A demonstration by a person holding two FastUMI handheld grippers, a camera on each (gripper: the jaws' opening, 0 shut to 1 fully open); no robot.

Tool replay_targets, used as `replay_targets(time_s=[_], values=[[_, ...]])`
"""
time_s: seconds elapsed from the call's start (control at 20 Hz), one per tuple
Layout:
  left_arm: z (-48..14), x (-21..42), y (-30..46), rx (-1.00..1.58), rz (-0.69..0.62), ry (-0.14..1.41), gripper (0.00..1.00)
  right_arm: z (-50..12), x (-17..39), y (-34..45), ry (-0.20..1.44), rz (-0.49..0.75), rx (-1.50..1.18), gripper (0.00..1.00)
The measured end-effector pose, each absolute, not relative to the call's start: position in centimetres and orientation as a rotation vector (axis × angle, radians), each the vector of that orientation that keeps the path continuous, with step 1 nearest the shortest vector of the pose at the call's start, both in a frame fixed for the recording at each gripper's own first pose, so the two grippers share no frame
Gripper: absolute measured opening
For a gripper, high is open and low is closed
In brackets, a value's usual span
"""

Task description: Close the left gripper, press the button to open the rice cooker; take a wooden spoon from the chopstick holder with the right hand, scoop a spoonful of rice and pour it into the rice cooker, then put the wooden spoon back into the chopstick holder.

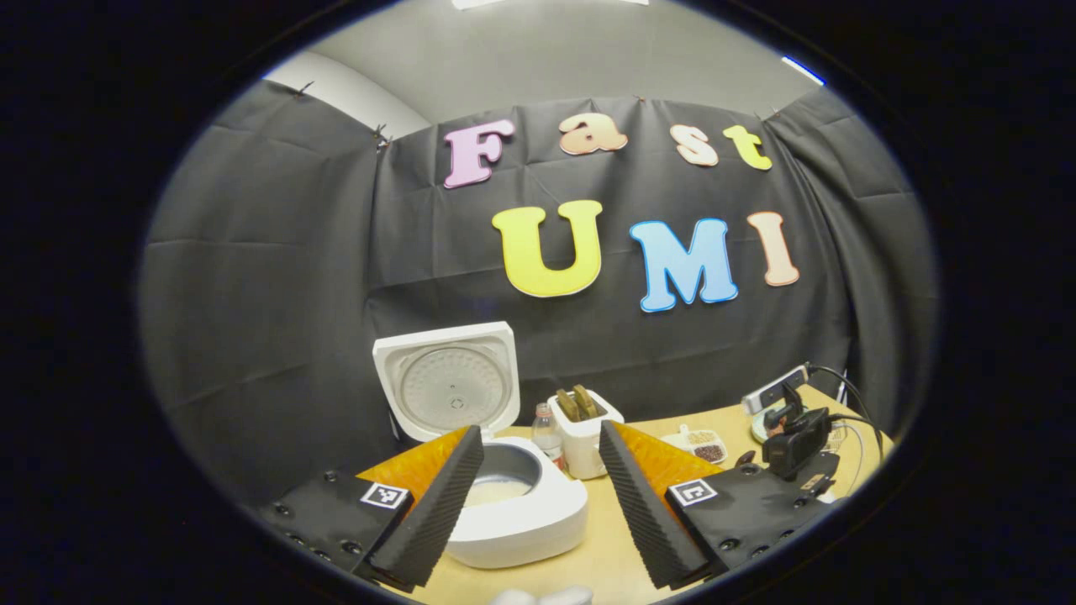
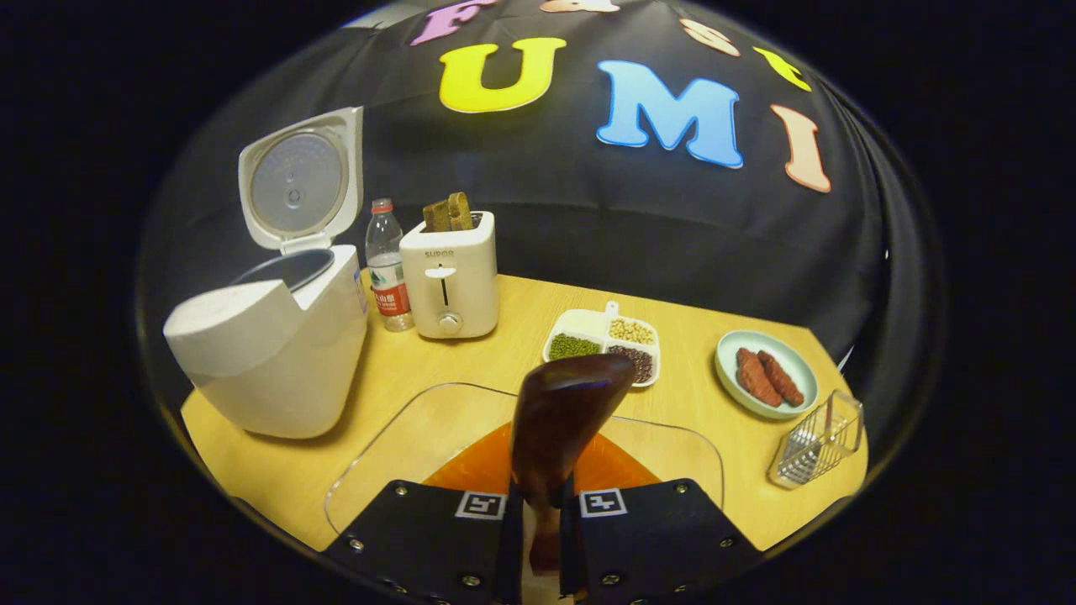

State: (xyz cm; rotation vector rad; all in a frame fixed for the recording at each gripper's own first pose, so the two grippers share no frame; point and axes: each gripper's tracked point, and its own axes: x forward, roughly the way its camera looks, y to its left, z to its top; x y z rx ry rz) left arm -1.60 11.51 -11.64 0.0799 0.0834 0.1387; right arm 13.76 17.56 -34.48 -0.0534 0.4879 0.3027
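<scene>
Two fingers of the right gripper [image 2: 538, 512] clenched on the wooden spoon [image 2: 559, 420], handle along them and bowl forward, with the wire chopstick holder [image 2: 817, 439] near to the right on the worktop [image 2: 504, 353]; left gripper [image 1: 538, 504] released.

The wooden spoon [image 2: 561, 420] is dark, glossy polished wood. The rice cooker [image 2: 269, 336] has smooth white plastic, lightly shiny, and its open lid [image 2: 296, 178] carries a dull metal plate. The desk [image 2: 471, 361] is pale matt wood. The chopstick holder [image 2: 817, 441] is shiny wire metal. The booth wall [image 1: 277, 277] is matt black cloth.
</scene>
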Motion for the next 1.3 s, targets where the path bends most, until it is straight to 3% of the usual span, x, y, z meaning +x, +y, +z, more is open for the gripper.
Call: replay_targets(time_s=[0.25, 0.55, 1.0, 1.3], values=[[-11.4, -1.9, 11.7, 0.102, 0.149, 0.077, 0.96, -34.2, 12.9, 21.3, 0.561, 0.366, 0.341, 0.17], [-11.3, -2.1, 12.2, 0.096, 0.158, 0.082, 0.98, -34.3, 13.6, 19.2, 0.613, 0.326, 0.670, 0.17], [-9.5, -1.6, 13.0, 0.091, 0.172, 0.066, 0.98, -28.9, 14.6, 11.8, 0.478, 0.259, 1.049, 0.17], [-9.3, -1.4, 12.1, 0.095, 0.157, 0.062, 0.98, -27.8, 14.2, 8.8, 0.436, 0.218, 1.101, 0.17]])
